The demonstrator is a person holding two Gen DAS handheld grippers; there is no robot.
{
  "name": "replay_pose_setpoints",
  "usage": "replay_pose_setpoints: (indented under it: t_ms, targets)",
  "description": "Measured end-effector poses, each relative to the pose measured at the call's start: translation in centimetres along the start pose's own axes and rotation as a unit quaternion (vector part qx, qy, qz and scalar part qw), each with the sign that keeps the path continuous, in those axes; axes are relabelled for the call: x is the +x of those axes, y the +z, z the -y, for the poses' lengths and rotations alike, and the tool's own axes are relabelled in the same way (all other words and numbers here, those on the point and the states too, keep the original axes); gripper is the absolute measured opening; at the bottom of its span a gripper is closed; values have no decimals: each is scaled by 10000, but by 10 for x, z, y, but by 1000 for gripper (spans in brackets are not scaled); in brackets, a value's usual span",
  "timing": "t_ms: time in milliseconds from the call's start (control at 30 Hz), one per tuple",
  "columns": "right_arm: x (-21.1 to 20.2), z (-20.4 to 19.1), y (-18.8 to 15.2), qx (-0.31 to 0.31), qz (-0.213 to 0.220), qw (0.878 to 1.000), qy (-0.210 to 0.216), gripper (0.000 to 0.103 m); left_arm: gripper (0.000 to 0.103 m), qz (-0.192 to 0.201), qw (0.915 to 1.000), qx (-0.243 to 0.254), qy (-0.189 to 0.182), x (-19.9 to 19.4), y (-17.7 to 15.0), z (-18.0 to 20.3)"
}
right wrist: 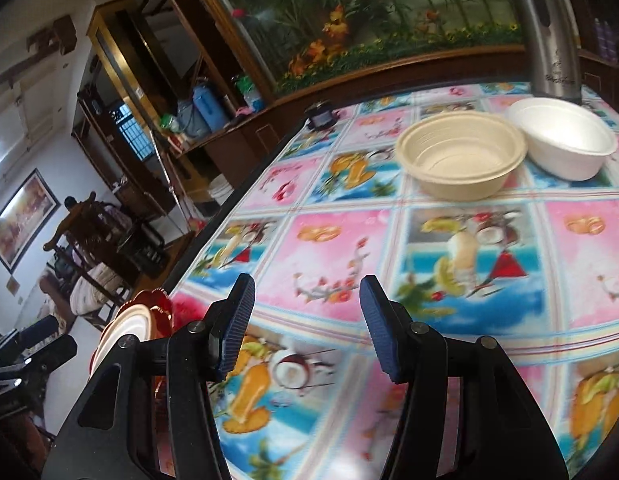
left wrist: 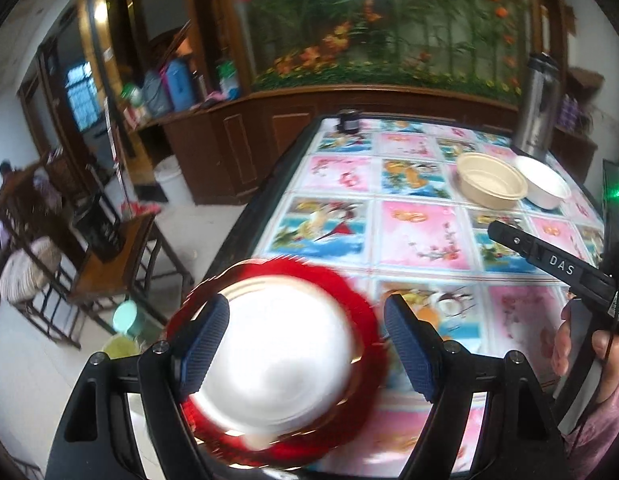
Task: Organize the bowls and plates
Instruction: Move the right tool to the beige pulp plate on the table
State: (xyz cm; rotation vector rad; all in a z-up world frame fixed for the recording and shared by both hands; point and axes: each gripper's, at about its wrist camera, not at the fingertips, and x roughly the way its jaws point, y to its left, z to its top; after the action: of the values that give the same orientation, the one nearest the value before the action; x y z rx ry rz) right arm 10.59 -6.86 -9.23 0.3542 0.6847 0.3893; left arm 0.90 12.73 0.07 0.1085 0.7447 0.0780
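Note:
A plate (left wrist: 277, 356) with a scalloped red rim and white centre lies at the near left corner of the table, blurred. My left gripper (left wrist: 305, 304) hovers over it, open, a pad on each side and neither pressing on it. The right wrist view shows the same plate (right wrist: 137, 320) at the table's left edge. A beige bowl (left wrist: 491, 184) (right wrist: 461, 156) and a white bowl (left wrist: 543, 188) (right wrist: 565, 144) stand side by side, upright, at the far right. My right gripper (right wrist: 305, 284) is open above the bare tablecloth with nothing between its fingers.
A bright patterned cloth covers the table (right wrist: 329, 240). A steel flask (left wrist: 537, 100) stands behind the bowls, and a small dark jar (left wrist: 349, 120) sits at the far edge. A wooden chair (left wrist: 109, 256) and a white bucket (left wrist: 171, 180) are on the floor to the left.

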Motion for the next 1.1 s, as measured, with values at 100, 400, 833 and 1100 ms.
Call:
replay_pose_setpoints:
  t_ms: [100,400,833,1100]
  targets:
    - [-13,18,6,106,149,9998,-72,55,80,50,9997,229,-101,-1,10,28]
    - [-52,92,29,667,583,9953,-403,55,80,151,9961,795,-346,6,38,100]
    - [-63,163,52,1215,734,9864,-825,55,80,3,9926,950,-754,50,73,169]
    - [-53,185,54,1668,673,9807,-766,55,80,-114,9960,-765,-455,117,112,162]
